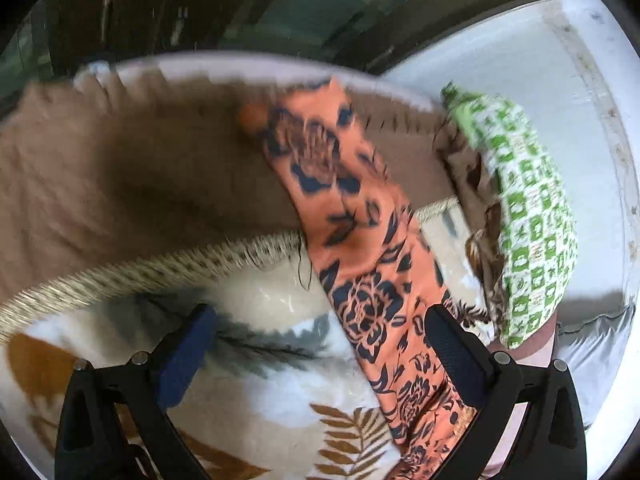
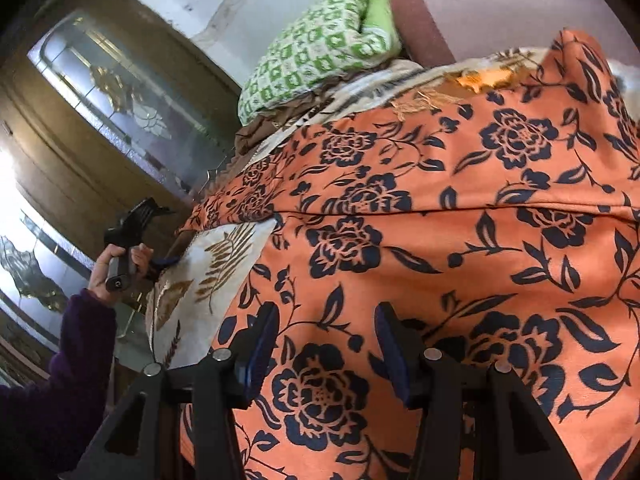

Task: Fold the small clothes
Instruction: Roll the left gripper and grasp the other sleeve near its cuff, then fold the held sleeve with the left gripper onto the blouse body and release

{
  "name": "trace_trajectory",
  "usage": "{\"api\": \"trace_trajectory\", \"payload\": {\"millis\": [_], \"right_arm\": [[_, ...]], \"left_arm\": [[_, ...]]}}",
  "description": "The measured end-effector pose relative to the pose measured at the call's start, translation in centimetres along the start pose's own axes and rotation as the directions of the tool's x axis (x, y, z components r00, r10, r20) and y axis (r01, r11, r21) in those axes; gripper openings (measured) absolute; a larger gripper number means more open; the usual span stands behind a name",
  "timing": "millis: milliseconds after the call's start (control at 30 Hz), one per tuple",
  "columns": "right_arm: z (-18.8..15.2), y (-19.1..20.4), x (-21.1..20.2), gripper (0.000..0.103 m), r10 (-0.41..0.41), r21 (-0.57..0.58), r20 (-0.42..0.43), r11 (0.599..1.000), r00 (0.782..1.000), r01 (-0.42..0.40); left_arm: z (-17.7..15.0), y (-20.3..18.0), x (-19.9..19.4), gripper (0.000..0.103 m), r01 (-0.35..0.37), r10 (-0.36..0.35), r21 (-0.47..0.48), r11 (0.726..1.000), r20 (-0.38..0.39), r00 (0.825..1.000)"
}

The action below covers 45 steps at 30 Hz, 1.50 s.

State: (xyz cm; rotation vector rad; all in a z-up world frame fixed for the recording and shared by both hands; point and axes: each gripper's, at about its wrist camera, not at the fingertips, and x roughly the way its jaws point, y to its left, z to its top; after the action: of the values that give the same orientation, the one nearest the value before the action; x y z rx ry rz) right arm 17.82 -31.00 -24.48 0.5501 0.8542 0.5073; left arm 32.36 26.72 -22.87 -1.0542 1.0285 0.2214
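An orange cloth with a dark blue flower print [image 2: 420, 240] lies spread on a leaf-print blanket [image 2: 208, 276]. It also shows in the left wrist view [image 1: 360, 248] as a long strip running away from me. My left gripper [image 1: 320, 340] is open and empty just above the blanket, with the cloth's edge beside its right finger [image 1: 456, 356]. My right gripper [image 2: 326, 340] is open low over the cloth, its fingers apart and holding nothing. The left gripper also shows in the right wrist view [image 2: 160, 260], held in a hand at the cloth's far corner.
A green and white patterned bundle [image 1: 520, 208] lies on brown cloth to the right; it also shows in the right wrist view [image 2: 320, 52]. A brown cover [image 1: 140, 176] lies beyond the blanket's fringed edge [image 1: 160, 272]. Glass doors [image 2: 120, 92] stand behind.
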Motion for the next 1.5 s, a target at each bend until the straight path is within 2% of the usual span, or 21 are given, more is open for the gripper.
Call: {"api": "trace_trajectory", "payload": {"millis": [133, 233, 300, 333, 367, 467, 500, 533, 600, 667, 700, 733, 833, 933, 1033, 1133, 1267, 1433, 1467, 1500], "right_arm": [[0.2, 0.9, -1.2, 0.054, 0.017, -0.037, 0.040, 0.999, 0.999, -0.015], [0.1, 1.2, -1.5, 0.054, 0.021, -0.048, 0.039, 0.999, 0.999, -0.019], [0.1, 1.2, -1.3, 0.054, 0.018, -0.046, 0.037, 0.999, 0.999, -0.017], [0.1, 1.1, -1.1, 0.054, 0.017, -0.043, 0.033, 0.999, 0.999, -0.015], [0.1, 1.0, -0.8, 0.054, 0.018, -0.038, 0.027, 0.999, 0.999, -0.017], [0.2, 0.6, -0.3, 0.054, 0.024, -0.024, 0.020, 0.999, 1.000, -0.024], [0.2, 0.6, -0.1, 0.054, 0.025, -0.021, 0.019, 0.999, 1.000, -0.024], [0.2, 0.5, 0.0, 0.054, 0.023, -0.020, 0.017, 1.000, 1.000, -0.023], [0.1, 0.4, 0.2, 0.054, 0.014, -0.024, 0.015, 1.000, 1.000, -0.013], [0.1, 0.2, 0.5, 0.054, 0.007, -0.021, 0.013, 1.000, 1.000, -0.006], [0.1, 0.1, 0.6, 0.054, 0.005, -0.019, 0.011, 1.000, 1.000, -0.005], [0.1, 0.0, 0.7, 0.054, 0.004, -0.016, 0.010, 1.000, 1.000, -0.004], [0.2, -0.4, 1.2, 0.054, 0.004, -0.002, 0.003, 1.000, 1.000, -0.004], [0.2, -0.5, 1.3, 0.054, 0.001, -0.006, 0.001, 1.000, 1.000, -0.001], [0.3, -0.7, 1.5, 0.054, 0.006, 0.002, -0.001, 1.000, 1.000, -0.006], [0.4, -0.9, 1.8, 0.054, 0.007, 0.010, -0.003, 1.000, 1.000, -0.007], [0.4, -1.1, 1.8, 0.054, 0.005, 0.013, -0.002, 1.000, 1.000, -0.005], [0.5, -1.1, 1.6, 0.054, -0.003, 0.014, 0.012, 1.000, 1.000, 0.003], [0.6, -1.3, 1.6, 0.054, -0.006, 0.019, 0.013, 1.000, 1.000, 0.005], [0.6, -1.3, 1.6, 0.054, -0.007, 0.022, 0.014, 1.000, 1.000, 0.006]], "left_arm": [[0.4, 0.8, 0.3, 0.101, 0.089, -0.082, -0.088, 0.992, 0.074, 0.994], [0.9, 0.6, 0.6, 0.100, 0.152, -0.144, -0.091, 0.984, 0.086, 0.986], [0.7, 0.8, 0.4, 0.098, 0.241, -0.232, -0.097, 0.966, 0.094, 0.968], [0.2, 0.7, 0.2, 0.098, 0.294, -0.287, -0.083, 0.952, 0.091, 0.954], [-0.1, 0.5, 0.0, 0.098, 0.310, -0.305, -0.047, 0.950, 0.090, 0.948], [-0.7, 0.0, -1.0, 0.097, 0.292, -0.299, 0.070, 0.954, 0.143, 0.944], [-0.4, 0.1, -0.9, 0.094, 0.289, -0.296, 0.068, 0.955, 0.149, 0.943], [0.0, 0.3, -0.5, 0.088, 0.296, -0.300, 0.051, 0.954, 0.142, 0.943], [0.9, 0.7, 0.6, 0.083, 0.310, -0.309, 0.009, 0.951, 0.127, 0.943], [1.2, 0.3, 1.2, 0.070, 0.302, -0.305, 0.041, 0.952, 0.118, 0.945], [1.2, 0.0, 1.5, 0.044, 0.285, -0.292, 0.077, 0.955, 0.114, 0.950], [1.3, 0.0, 1.8, 0.031, 0.272, -0.282, 0.099, 0.957, 0.114, 0.953], [1.6, 1.2, 3.0, 0.031, 0.266, -0.274, 0.075, 0.961, 0.121, 0.954], [1.5, 2.1, 2.9, 0.031, 0.314, -0.315, 0.033, 0.949, 0.126, 0.941], [1.2, 2.2, 1.8, 0.035, 0.282, -0.288, 0.061, 0.957, 0.147, 0.946], [2.1, 2.7, 1.6, 0.041, 0.295, -0.293, 0.014, 0.955, 0.171, 0.941], [2.9, 1.7, 2.4, 0.044, 0.274, -0.272, 0.014, 0.962, 0.172, 0.947], [2.9, 1.3, 2.7, 0.043, 0.288, -0.285, 0.012, 0.958, 0.189, 0.940], [2.8, 1.1, 2.7, 0.041, 0.279, -0.277, 0.021, 0.960, 0.191, 0.942], [2.7, 1.0, 2.7, 0.033, 0.269, -0.270, 0.030, 0.963, 0.195, 0.943]]}}
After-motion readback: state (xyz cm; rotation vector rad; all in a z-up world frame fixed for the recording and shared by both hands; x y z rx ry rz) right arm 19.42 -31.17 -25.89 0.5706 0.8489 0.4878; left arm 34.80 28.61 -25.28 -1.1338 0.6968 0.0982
